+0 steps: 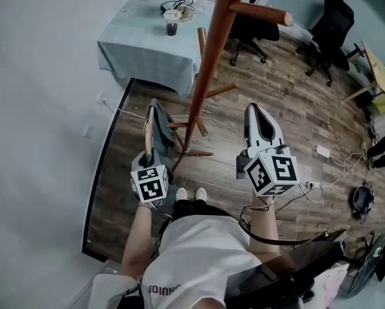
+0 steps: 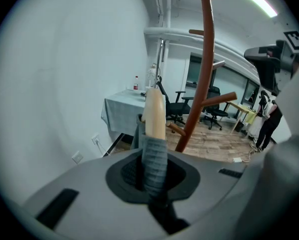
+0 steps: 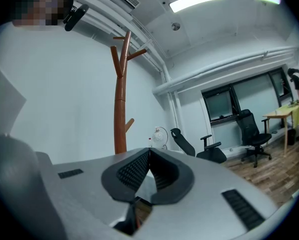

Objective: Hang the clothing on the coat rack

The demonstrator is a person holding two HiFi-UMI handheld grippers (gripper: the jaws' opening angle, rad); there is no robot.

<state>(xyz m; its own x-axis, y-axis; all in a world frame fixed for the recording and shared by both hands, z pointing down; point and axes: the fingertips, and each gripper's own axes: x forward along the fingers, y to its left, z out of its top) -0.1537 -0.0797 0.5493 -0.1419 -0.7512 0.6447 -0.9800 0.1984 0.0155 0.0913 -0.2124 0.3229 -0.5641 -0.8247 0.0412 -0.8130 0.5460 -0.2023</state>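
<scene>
1. Left gripper [image 2: 154,156] pinches the wooden hanger [image 2: 155,115] with the grey clothing [image 1: 160,116] on it, low beside the coat rack [image 1: 209,56].
2. Our right gripper [image 3: 149,152] is pressed together, empty.
3. We judge the hanging not yet done: the garment must still be lifted onto a peg [image 1: 260,13].

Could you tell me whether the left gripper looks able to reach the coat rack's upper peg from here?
Probably yes: the left gripper, shut on the hanger, is beside the coat rack with nothing between; the upper peg looks higher, so a lift seems needed.
</scene>
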